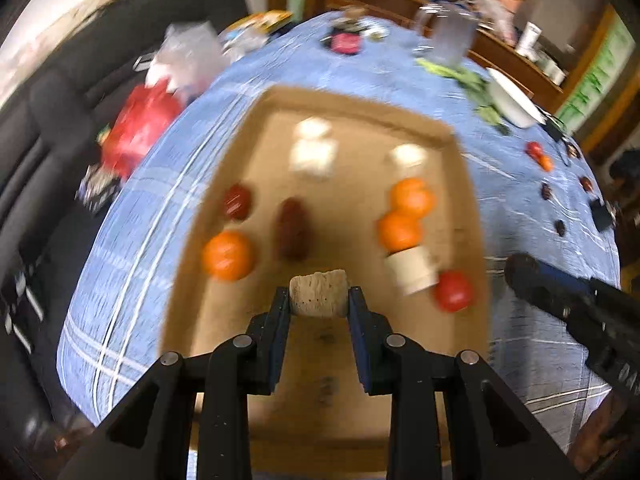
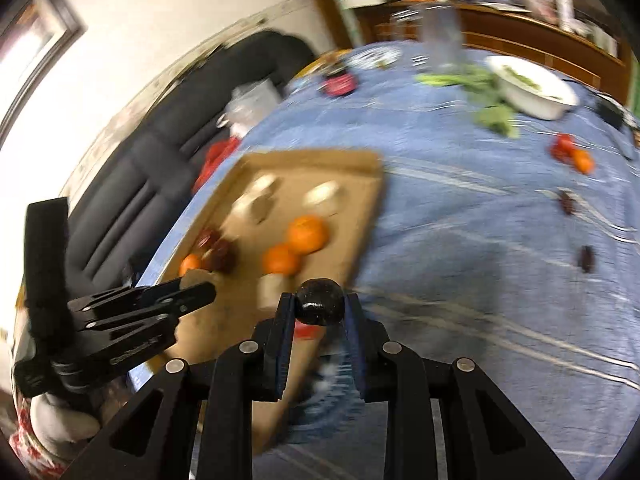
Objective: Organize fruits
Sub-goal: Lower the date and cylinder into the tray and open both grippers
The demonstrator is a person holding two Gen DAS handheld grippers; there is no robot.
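A brown cardboard tray (image 1: 460, 216) (image 2: 360, 216) lies on the blue cloth. In it are oranges (image 1: 228, 256) (image 1: 412, 198) (image 2: 308, 234), dark red fruits (image 1: 238, 202) (image 1: 294, 228), a red tomato (image 1: 454, 290) and pale pieces (image 1: 314, 152). My left gripper (image 1: 319, 300) is shut on a beige rough-skinned piece (image 1: 319, 294) above the tray's near end. It also shows in the right wrist view (image 2: 200, 290). My right gripper (image 2: 319, 312) is shut on a round black fruit (image 2: 319, 301) at the tray's right edge. It also shows in the left wrist view (image 1: 520, 272).
Loose fruits lie on the cloth at right: a tomato and orange (image 2: 572, 154) and dark dates (image 2: 566, 202) (image 2: 587, 258). A white bowl (image 2: 532, 84) with greens (image 2: 492, 112) and a clear jug (image 2: 442, 36) stand at the back. A black sofa (image 2: 168, 148) is left of the table.
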